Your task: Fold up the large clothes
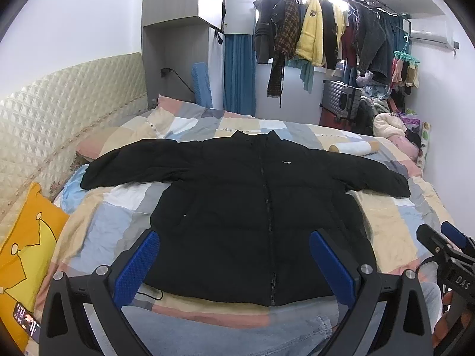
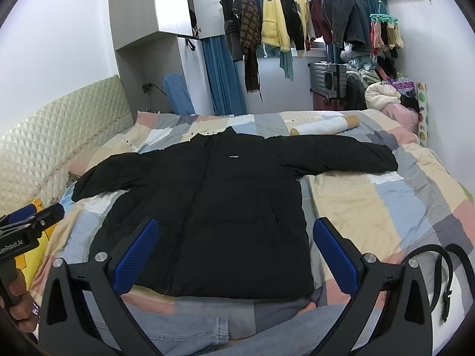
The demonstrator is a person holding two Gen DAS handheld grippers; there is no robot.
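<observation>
A large black puffer jacket (image 1: 246, 195) lies flat and zipped, front up, on the bed, with both sleeves spread out to the sides. It also shows in the right wrist view (image 2: 225, 204). My left gripper (image 1: 234, 264) is open and empty, held above the jacket's hem. My right gripper (image 2: 234, 255) is open and empty, also above the hem. The right gripper shows at the right edge of the left wrist view (image 1: 445, 246), and the left gripper at the left edge of the right wrist view (image 2: 32, 222).
The bed has a patchwork quilt (image 1: 101, 225) and a padded headboard (image 1: 59, 112) on the left. A yellow pillow (image 1: 26, 255) and a phone (image 1: 26, 323) lie at the left, a rolled towel (image 2: 323, 124) beyond the jacket, a black belt (image 2: 445, 273) at the right. Clothes hang on a rack (image 2: 297, 17).
</observation>
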